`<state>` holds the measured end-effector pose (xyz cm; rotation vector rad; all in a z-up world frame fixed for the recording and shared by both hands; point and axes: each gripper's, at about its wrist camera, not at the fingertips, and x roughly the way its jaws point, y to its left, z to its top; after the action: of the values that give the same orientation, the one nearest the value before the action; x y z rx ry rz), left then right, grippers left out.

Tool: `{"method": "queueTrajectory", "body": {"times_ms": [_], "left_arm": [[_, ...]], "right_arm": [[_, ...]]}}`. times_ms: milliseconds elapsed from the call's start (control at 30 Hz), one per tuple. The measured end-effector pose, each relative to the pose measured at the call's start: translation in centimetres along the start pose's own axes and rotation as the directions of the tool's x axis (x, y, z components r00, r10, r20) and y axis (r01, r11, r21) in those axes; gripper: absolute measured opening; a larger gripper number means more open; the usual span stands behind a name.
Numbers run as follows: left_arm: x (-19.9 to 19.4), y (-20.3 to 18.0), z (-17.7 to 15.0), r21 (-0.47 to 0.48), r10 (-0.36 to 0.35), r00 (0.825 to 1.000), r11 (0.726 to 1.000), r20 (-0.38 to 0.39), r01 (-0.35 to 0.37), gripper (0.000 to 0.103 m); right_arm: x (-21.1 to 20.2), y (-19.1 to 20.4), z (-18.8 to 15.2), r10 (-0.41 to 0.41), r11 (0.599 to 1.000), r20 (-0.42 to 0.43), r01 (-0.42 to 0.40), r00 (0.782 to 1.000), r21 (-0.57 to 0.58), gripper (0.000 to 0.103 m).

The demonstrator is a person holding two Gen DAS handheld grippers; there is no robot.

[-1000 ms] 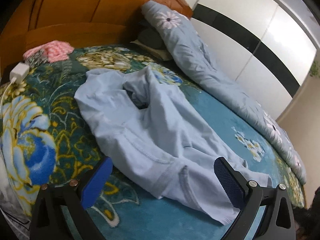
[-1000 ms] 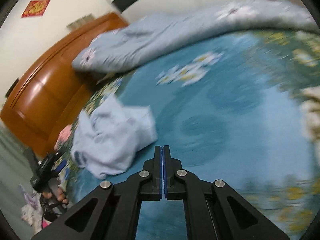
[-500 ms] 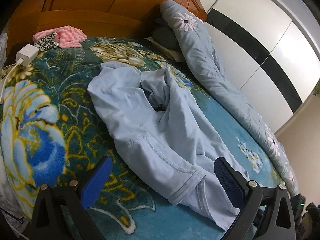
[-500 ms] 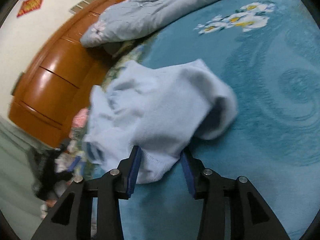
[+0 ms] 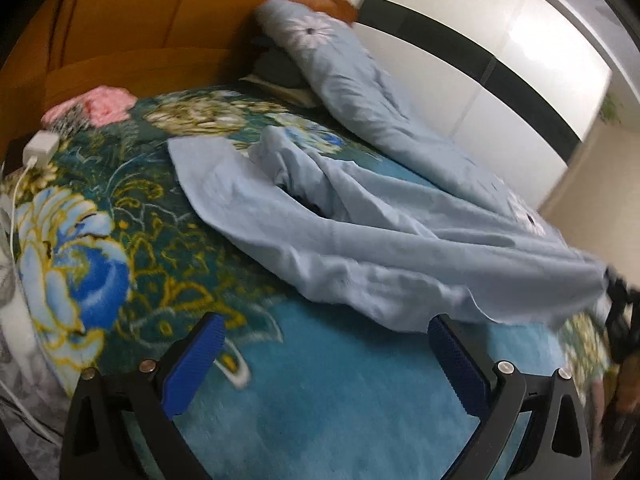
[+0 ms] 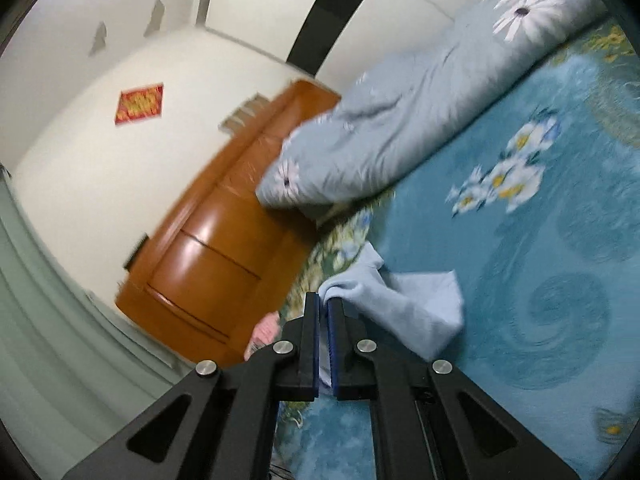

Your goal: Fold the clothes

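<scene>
A light blue garment (image 5: 340, 240) lies crumpled on the floral blanket (image 5: 120, 240), with its right end drawn up off the bed toward a dark shape at the frame's right edge. My left gripper (image 5: 324, 320) is open just in front of the garment's near hem, with nothing between its blue pads. In the right wrist view my right gripper (image 6: 323, 300) has its jaws closing tight on a bunched edge of the garment (image 6: 412, 304), which hangs down to the right of the fingers above the blanket (image 6: 520, 320).
A rolled blue-grey flowered quilt (image 5: 380, 120) runs along the bed's far side below a white and black wardrobe (image 5: 500, 60). The wooden headboard (image 5: 140, 40) stands behind. A pink cloth (image 5: 104, 104) and a white charger with cable (image 5: 40, 148) lie at the blanket's left.
My right gripper opened around the garment's edge, then shut on it and rose, tilting up. In the left wrist view the garment's right end got pulled out and lifted to the right.
</scene>
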<state>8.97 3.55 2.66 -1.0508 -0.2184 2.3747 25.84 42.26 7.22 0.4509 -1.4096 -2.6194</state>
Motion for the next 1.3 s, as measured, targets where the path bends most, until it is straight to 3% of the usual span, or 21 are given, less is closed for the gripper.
{"method": "queueTrajectory", "body": {"times_ms": [133,200,267,367,433,533,600,700,800,867,900,933,1000,1167,1233,1300], "left_arm": [[-0.4,-4.0,-1.1,0.147,-0.028,0.999,0.989,-0.028,0.032,0.103],[-0.1,-7.0,-1.8,0.282,-0.023,0.998,0.959,-0.053,0.038,0.103],[0.3,-9.7,-2.8,0.415,0.014,0.998,0.910,-0.059,0.012,0.103],[1.6,-13.8,-4.5,0.593,0.043,0.996,0.805,-0.078,0.012,0.103],[2.5,-15.7,-5.6,0.664,0.036,0.994,0.746,-0.106,0.044,0.103],[4.2,-17.8,-7.4,0.764,0.092,0.988,0.645,-0.121,0.033,0.103],[5.0,-18.1,-8.0,0.792,0.120,0.985,0.610,-0.128,0.029,0.103],[5.6,-17.5,-8.2,0.807,0.152,0.980,0.591,-0.131,0.016,0.103],[5.8,-16.6,-8.6,0.845,0.199,0.972,0.535,-0.123,-0.003,0.103],[6.0,-16.0,-8.6,0.859,0.205,0.970,0.512,-0.127,0.004,0.103],[6.1,-15.8,-8.5,0.863,0.207,0.970,0.505,-0.130,0.008,0.103],[6.2,-15.6,-8.3,0.866,0.208,0.969,0.501,-0.134,0.012,0.103],[6.3,-15.2,-7.8,0.869,0.211,0.968,0.494,-0.136,0.014,0.103],[7.0,-13.7,-6.6,0.863,0.229,0.963,0.505,-0.143,0.009,0.103],[7.3,-13.2,-6.4,0.865,0.227,0.964,0.501,-0.139,0.007,0.103],[7.5,-13.0,-6.3,0.869,0.212,0.969,0.495,-0.131,0.009,0.103]], "right_arm": [[-4.2,-0.1,0.7,-0.016,1.000,0.049,0.016,0.999,0.005,0.004],[-6.3,-0.1,1.2,-0.015,1.000,0.075,0.015,0.997,0.007,0.004],[-8.2,0.1,1.8,-0.014,1.000,0.113,0.014,0.994,-0.001,0.004],[-11.7,0.6,2.7,0.033,0.999,0.195,-0.029,0.980,-0.023,0.002],[-13.2,1.1,3.2,0.022,0.999,0.216,-0.012,0.976,-0.051,0.002],[-13.9,1.2,3.5,-0.042,0.995,0.192,0.059,0.981,-0.083,0.003],[-13.7,0.8,3.2,-0.099,0.987,0.149,0.116,0.984,-0.110,0.003],[-12.6,-0.5,2.1,-0.233,0.953,0.045,0.238,0.971,-0.187,0.003],[-10.4,-1.9,0.1,-0.388,0.883,-0.098,0.339,0.916,-0.325,0.004],[-8.5,-2.6,-1.7,-0.472,0.822,-0.197,0.348,0.859,-0.450,0.025],[-7.5,-3.0,-2.7,-0.495,0.801,-0.258,0.320,0.830,-0.507,0.053],[-6.8,-3.3,-3.5,-0.516,0.780,-0.292,0.302,0.805,-0.547,0.062],[-5.5,-3.7,-4.9,-0.572,0.713,-0.313,0.272,0.758,-0.646,0.062],[-3.8,-5.1,-6.4,-0.728,0.459,-0.201,0.248,0.656,-0.853,0.062],[-3.2,-5.7,-6.5,-0.769,0.360,-0.139,0.243,0.625,-0.901,0.062],[-2.7,-6.1,-7.0,-0.787,0.281,-0.094,0.220,0.609,-0.934,0.062]]}}
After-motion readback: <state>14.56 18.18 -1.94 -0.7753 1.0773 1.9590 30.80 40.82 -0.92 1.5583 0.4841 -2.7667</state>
